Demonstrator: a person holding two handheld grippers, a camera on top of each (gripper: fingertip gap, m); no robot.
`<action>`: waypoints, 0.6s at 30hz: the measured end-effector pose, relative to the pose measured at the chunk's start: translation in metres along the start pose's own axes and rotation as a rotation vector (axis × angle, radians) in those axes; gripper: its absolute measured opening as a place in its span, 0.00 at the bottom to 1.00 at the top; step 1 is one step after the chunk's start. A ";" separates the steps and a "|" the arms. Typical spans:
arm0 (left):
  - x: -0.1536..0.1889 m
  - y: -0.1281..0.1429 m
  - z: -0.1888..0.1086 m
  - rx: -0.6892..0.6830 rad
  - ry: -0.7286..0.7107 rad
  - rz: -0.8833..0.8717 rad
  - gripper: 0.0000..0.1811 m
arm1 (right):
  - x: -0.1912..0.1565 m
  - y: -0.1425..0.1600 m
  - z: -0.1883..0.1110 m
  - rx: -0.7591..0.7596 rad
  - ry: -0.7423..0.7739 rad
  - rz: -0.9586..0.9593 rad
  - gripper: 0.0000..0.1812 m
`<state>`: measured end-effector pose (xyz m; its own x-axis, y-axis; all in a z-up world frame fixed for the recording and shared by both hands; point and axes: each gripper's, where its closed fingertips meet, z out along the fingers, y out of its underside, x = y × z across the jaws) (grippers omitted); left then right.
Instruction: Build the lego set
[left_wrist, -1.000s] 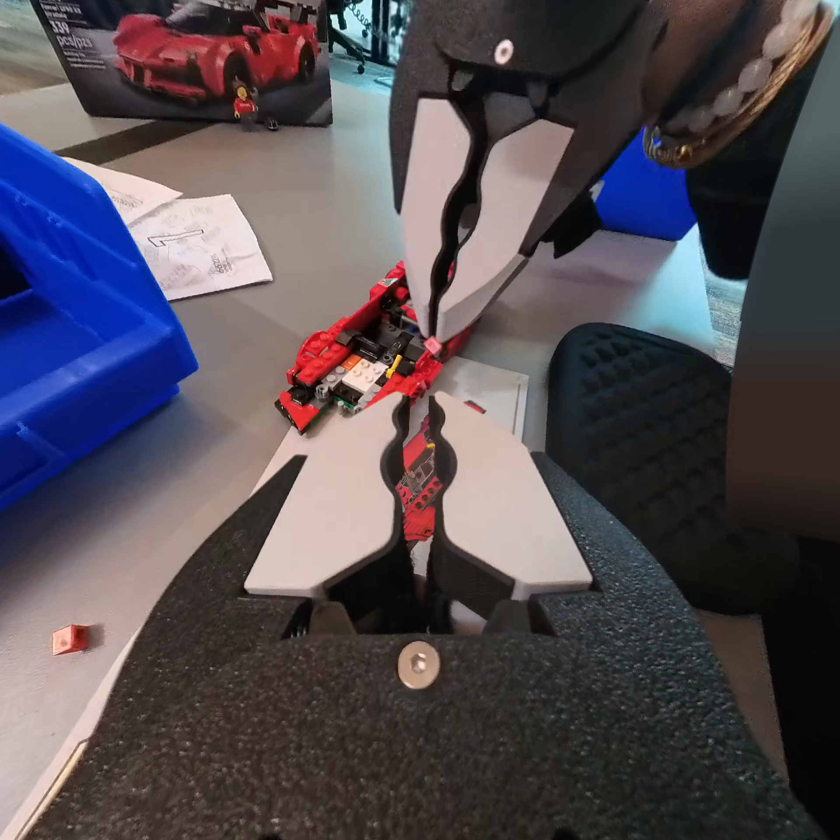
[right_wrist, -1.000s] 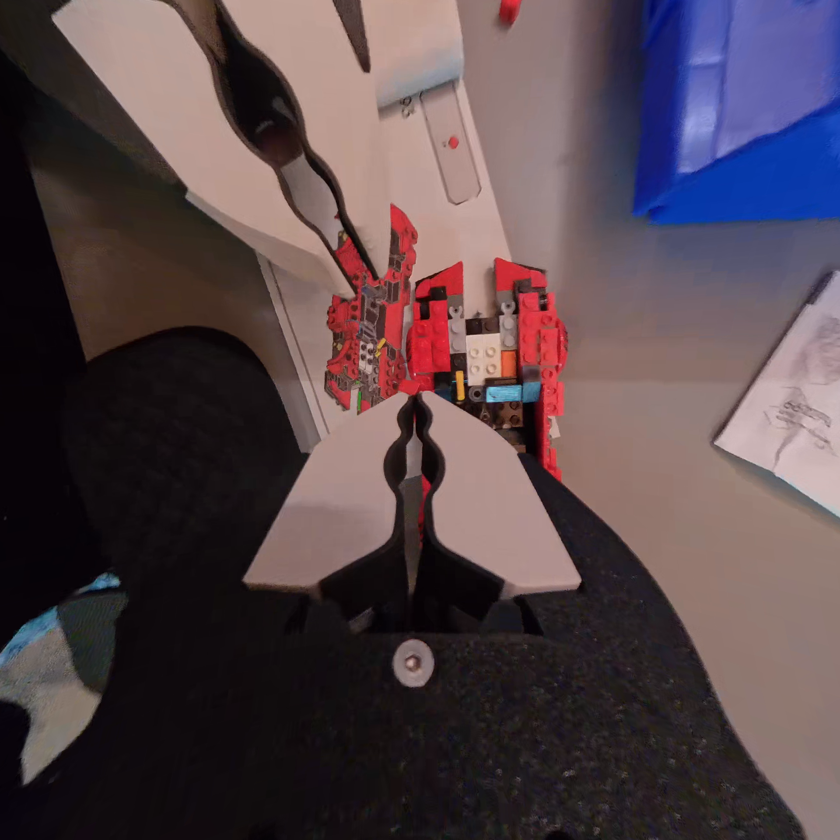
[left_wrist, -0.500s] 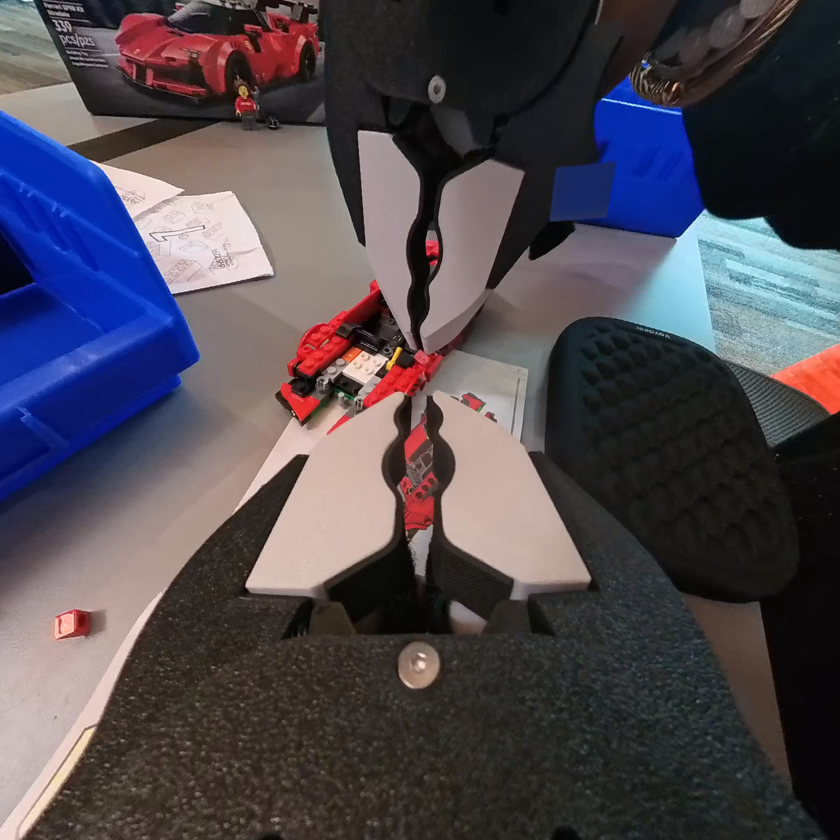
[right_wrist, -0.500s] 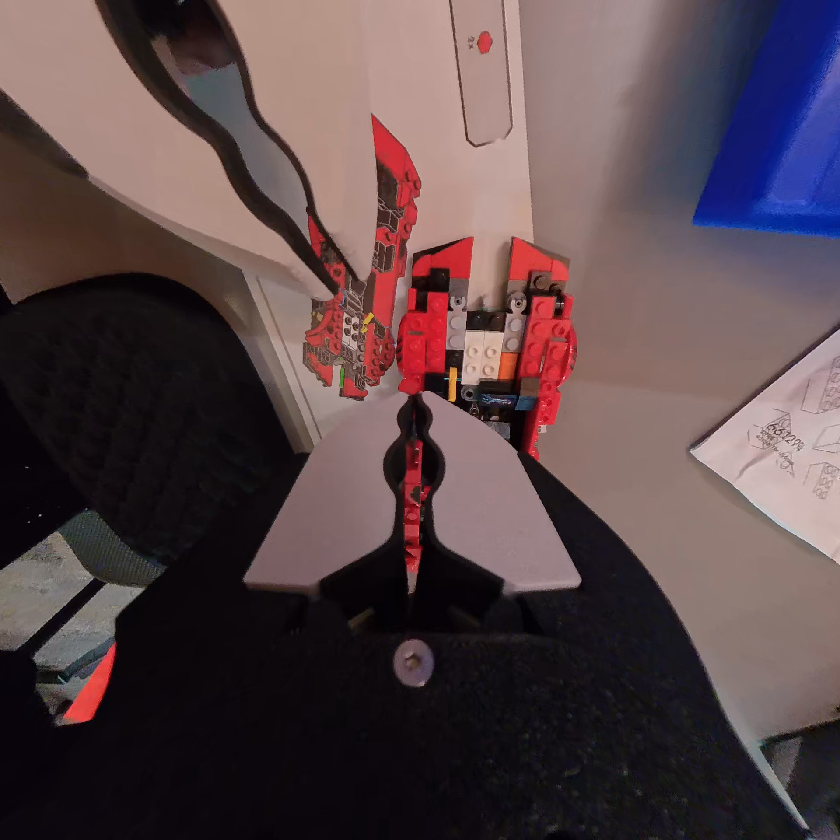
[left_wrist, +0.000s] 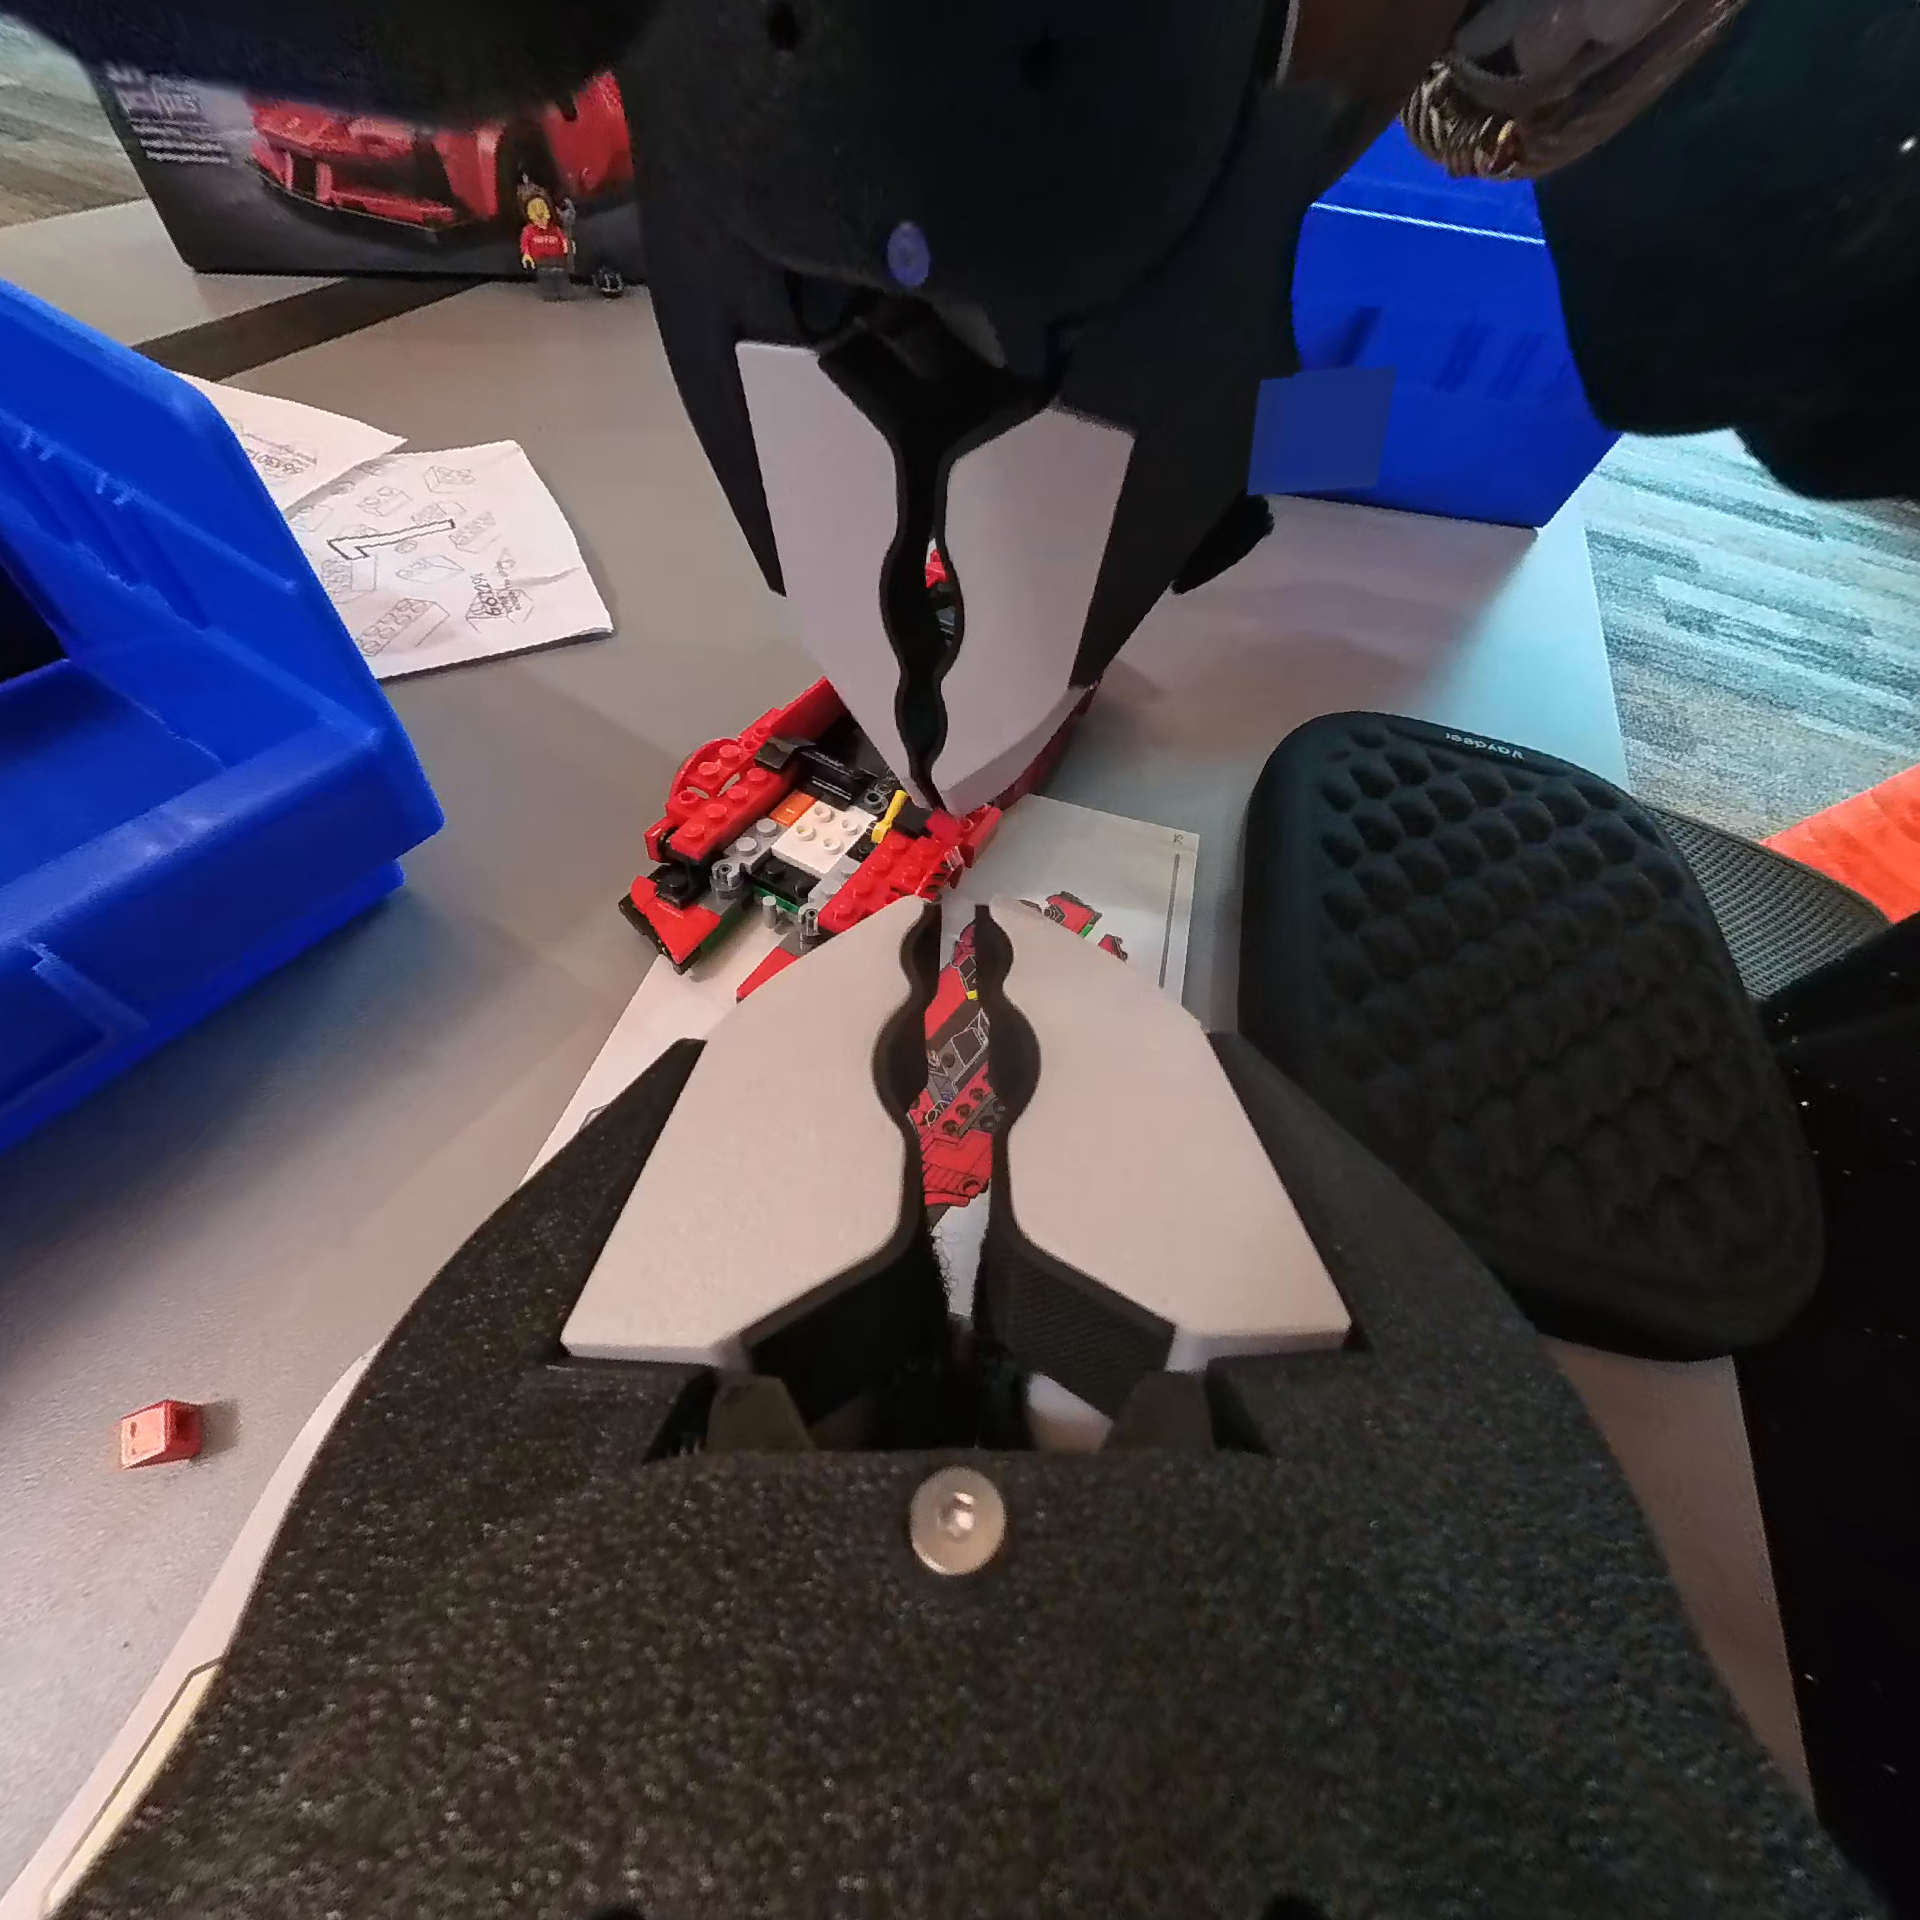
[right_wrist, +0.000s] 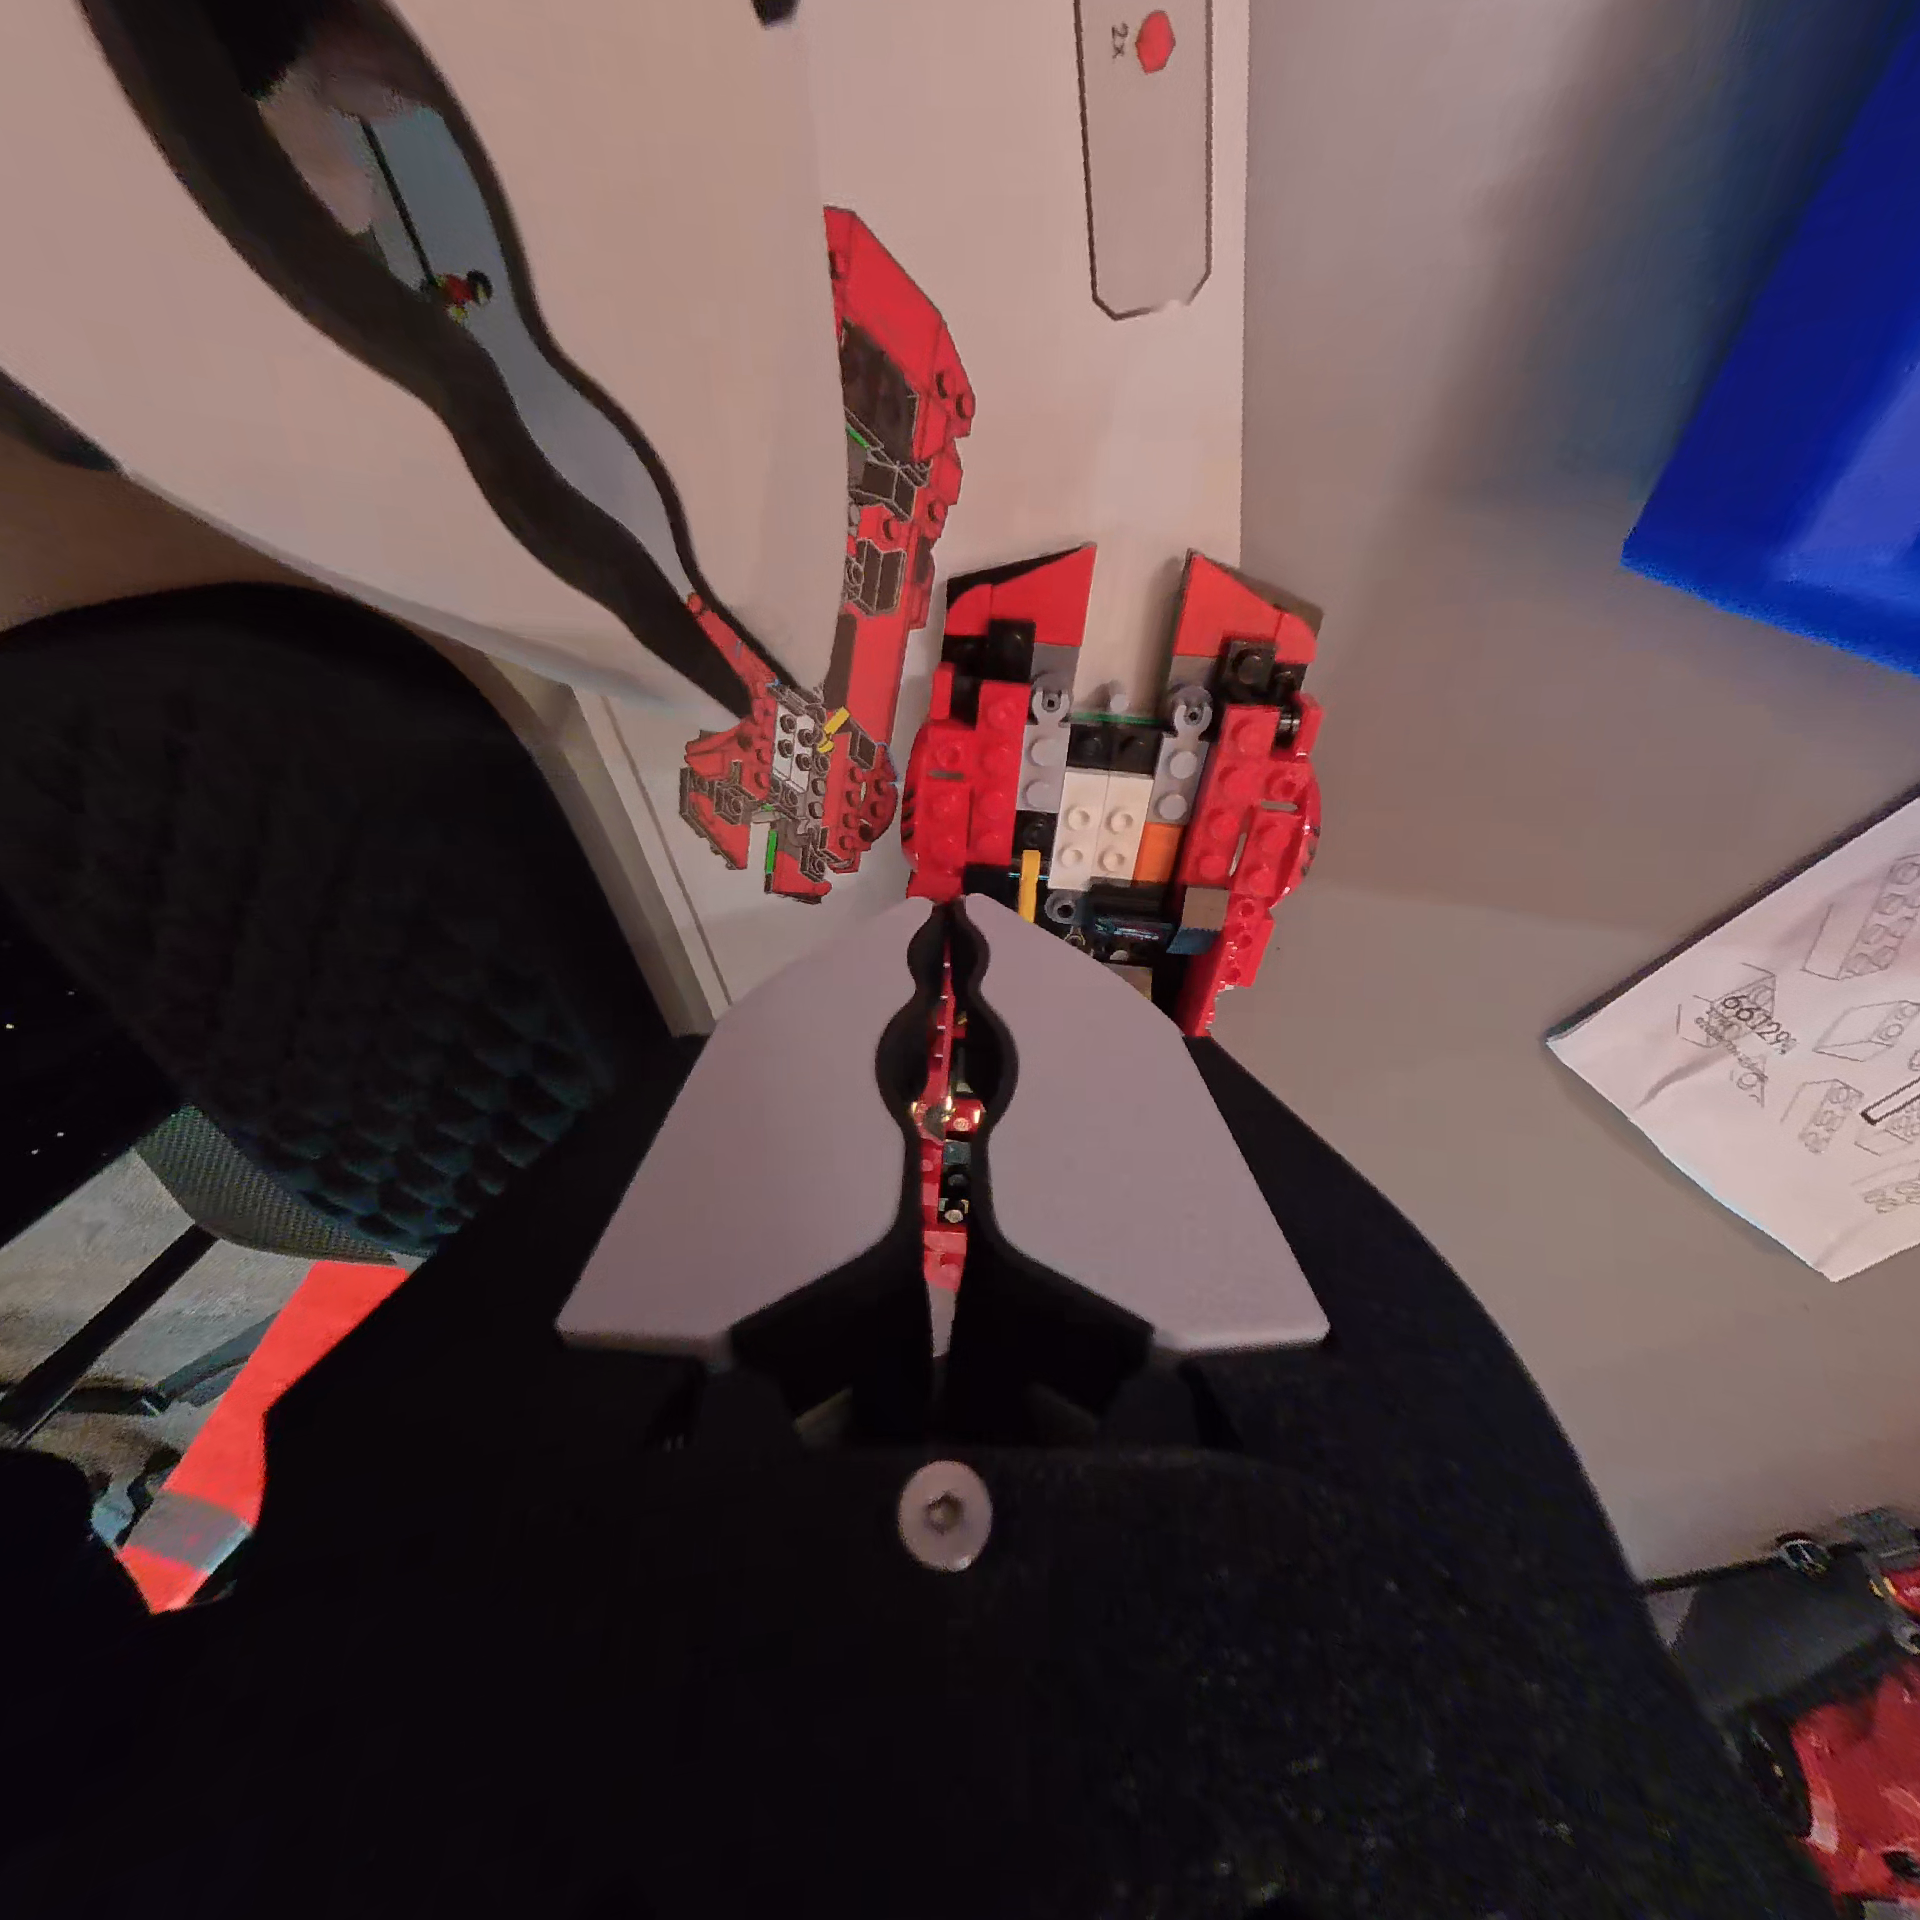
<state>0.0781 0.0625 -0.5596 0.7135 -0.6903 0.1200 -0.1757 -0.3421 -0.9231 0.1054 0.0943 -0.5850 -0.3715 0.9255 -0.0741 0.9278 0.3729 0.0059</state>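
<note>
right gripper (left_wrist: 940, 800) nearly closed, tips pressing on red lego car (left_wrist: 805, 836) mid-desk; whether small piece is pinched, cannot tell. left gripper (left_wrist: 958, 920) near-closed, empty, hovering over instruction booklet (left_wrist: 1122, 873). judgement: press straight down, steady car.

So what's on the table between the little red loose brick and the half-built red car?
In the left wrist view, only bare grey table separates the small red brick from the partly built red car.
</note>
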 end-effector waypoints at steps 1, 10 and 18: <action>0.000 0.000 0.000 0.000 0.001 0.000 0.03 | 0.000 0.000 0.000 -0.008 -0.002 -0.006 0.00; -0.006 -0.003 -0.007 0.024 -0.030 -0.009 0.03 | 0.001 0.000 0.001 -0.104 -0.024 -0.048 0.00; -0.014 -0.004 -0.019 0.043 -0.071 -0.022 0.03 | 0.002 -0.001 0.003 -0.149 -0.029 -0.065 0.00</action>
<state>0.0561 0.0612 -0.5510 0.7636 -0.6352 0.1156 -0.1310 -0.3278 -0.9356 0.1042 0.0957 -0.5879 -0.4272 0.8977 -0.1078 0.8861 0.4394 0.1475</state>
